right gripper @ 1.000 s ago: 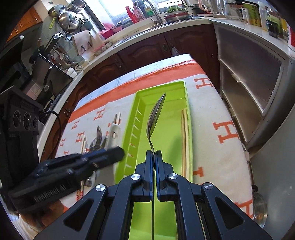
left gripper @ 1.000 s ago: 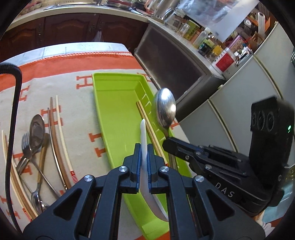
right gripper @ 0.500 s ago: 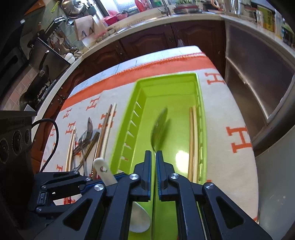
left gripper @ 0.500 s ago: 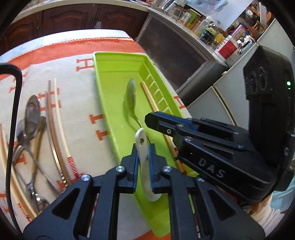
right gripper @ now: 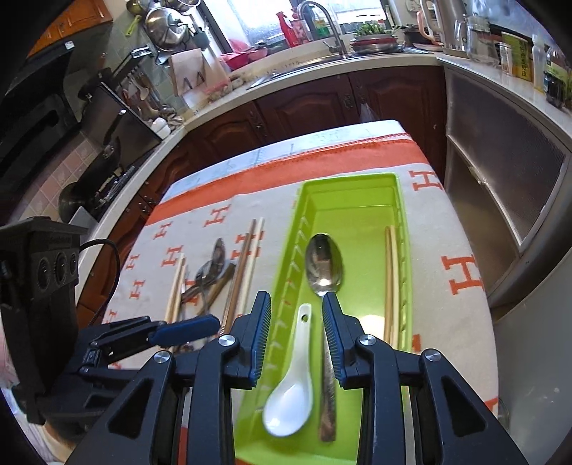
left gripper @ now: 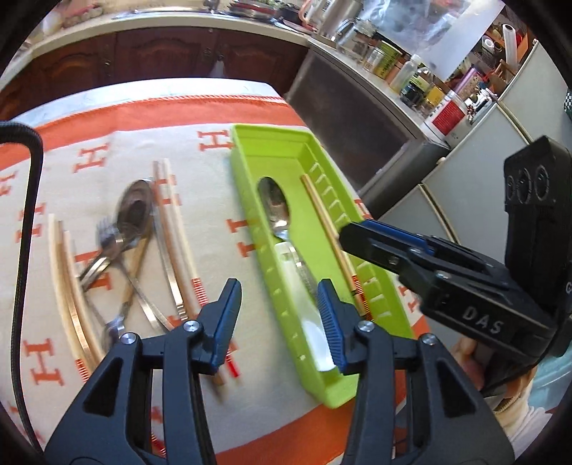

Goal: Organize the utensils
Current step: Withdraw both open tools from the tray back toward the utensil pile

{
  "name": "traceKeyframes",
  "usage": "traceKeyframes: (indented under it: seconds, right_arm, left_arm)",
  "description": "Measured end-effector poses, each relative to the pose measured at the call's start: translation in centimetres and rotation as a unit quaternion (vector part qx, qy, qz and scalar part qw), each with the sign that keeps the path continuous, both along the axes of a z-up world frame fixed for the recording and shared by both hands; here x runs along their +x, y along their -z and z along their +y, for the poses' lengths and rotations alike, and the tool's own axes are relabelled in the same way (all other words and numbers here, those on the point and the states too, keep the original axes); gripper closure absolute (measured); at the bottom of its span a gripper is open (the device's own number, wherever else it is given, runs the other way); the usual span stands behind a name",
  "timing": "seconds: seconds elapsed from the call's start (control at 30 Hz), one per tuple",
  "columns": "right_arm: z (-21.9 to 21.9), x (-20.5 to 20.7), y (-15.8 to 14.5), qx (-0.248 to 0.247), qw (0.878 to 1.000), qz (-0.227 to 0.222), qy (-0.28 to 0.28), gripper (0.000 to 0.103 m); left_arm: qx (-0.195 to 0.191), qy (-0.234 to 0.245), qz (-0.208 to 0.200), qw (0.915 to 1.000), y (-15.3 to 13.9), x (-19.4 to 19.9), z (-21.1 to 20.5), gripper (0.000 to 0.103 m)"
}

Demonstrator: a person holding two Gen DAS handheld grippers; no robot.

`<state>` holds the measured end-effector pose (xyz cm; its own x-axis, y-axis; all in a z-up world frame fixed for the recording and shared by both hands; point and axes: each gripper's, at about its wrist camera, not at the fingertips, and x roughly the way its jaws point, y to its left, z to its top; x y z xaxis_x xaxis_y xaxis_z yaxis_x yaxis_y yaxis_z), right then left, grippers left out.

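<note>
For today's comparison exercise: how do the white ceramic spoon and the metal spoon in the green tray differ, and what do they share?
The white ceramic spoon is opaque white; the metal spoon is shiny and reflective. The ceramic spoon's bowl points toward the camera, the metal spoon's bowl away. The ceramic spoon looks shorter, with a hole in its handle end. Both lie flat, side by side, in the green tray, released by open grippers.

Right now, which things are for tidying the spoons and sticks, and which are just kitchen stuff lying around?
For the job: long lime-green plastic tray; shiny metal spoon; white ceramic soup spoon; wooden chopsticks in tray; loose cutlery pile on cloth.

Just lying about: steel pots; jars on counter.
</note>
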<state>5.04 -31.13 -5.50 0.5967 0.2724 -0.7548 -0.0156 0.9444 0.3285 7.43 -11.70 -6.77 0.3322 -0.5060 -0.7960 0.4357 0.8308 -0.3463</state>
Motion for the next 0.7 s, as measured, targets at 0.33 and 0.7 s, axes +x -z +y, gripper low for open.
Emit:
traceKeyframes:
  seconds: [0.33,0.7]
  right_arm:
    - [3.4,-1.8,1.0,-0.004,0.999,0.024,-0.036,0.068]
    - [7.4,-2.1,4.2,-0.027,0.996,0.061,-0.054,0.067]
  left_arm:
    - [0.048,-0.052,-0.033,0.9969,-1.0,-2.6,6.0,0.062]
    - [0.058,-0.106,-0.031,0.9922,-0.4,-3.9,12.4,0.062]
